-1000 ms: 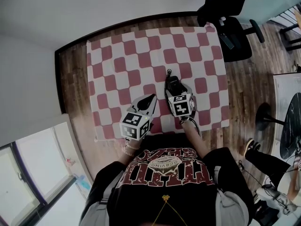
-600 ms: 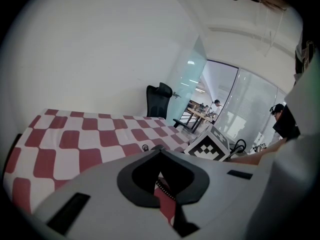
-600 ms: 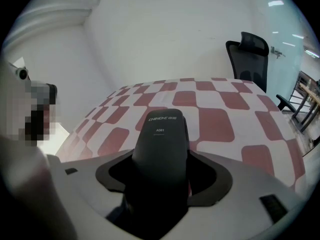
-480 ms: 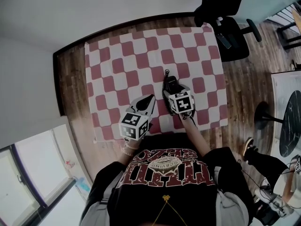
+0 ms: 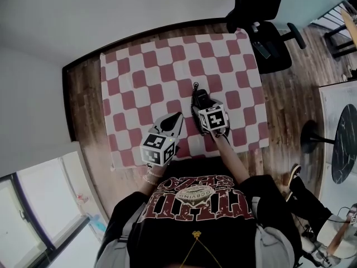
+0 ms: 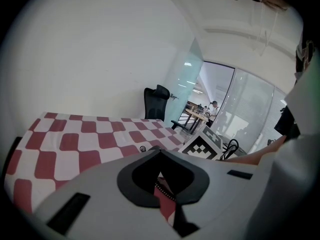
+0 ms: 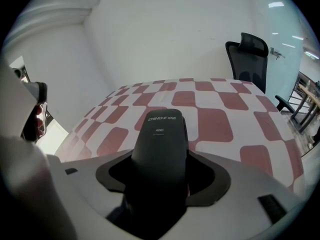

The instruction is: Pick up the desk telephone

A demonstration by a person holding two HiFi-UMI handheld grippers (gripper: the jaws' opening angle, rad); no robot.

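Table (image 5: 145, 66), red-and-white checked cloth: bare apart from the task item, so nothing blocks a lift.
Office chair (image 5: 262, 32), black: beyond the far right corner, well apart from the work.
Left gripper (image 6: 159, 155): jaws together on nothing, held low near the front edge, apparently in reserve and out of the way.
Right gripper (image 7: 159, 171): jaws clamped on both sides of the desk telephone (image 7: 160, 131), likely to steady it for raising.
Desk telephone: near the table's front right; whether it has left the cloth cannot be told.
Cord (image 5: 196, 88): at the phone's far end, could drag.
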